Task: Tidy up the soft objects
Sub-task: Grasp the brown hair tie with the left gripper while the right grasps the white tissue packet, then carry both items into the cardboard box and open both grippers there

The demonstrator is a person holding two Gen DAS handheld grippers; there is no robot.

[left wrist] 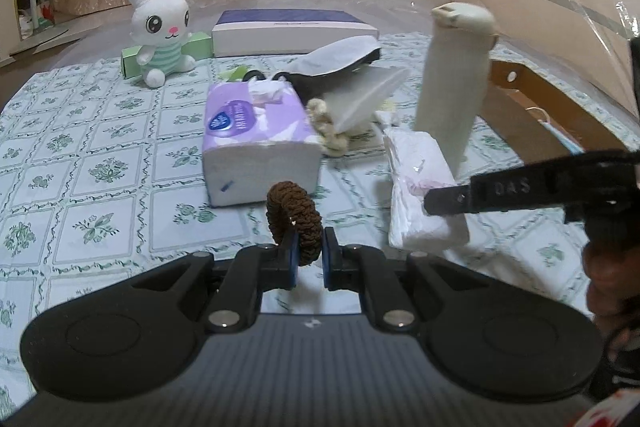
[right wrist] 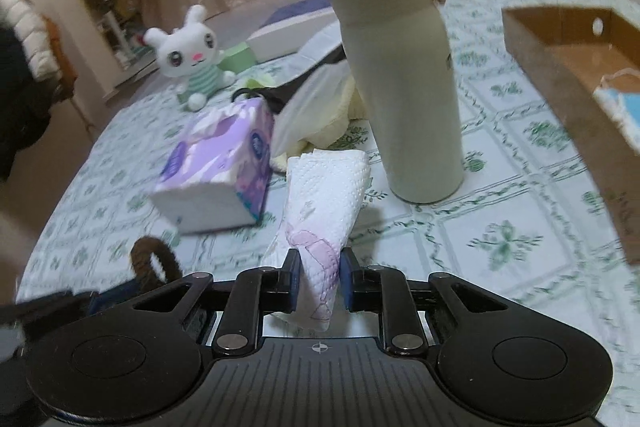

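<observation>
Left tool [left wrist: 308, 259]: pinching one brown hair tie [left wrist: 294, 217], lifted for sorting. Right tool [right wrist: 319, 279]: pressed onto one folded paper towel [right wrist: 326, 195], likely bound for the one cardboard box [right wrist: 560, 75]. On table [right wrist: 500, 227]: one tissue pack [right wrist: 216, 171], one bottle [right wrist: 400, 75], one plush bunny [right wrist: 192, 63].
</observation>
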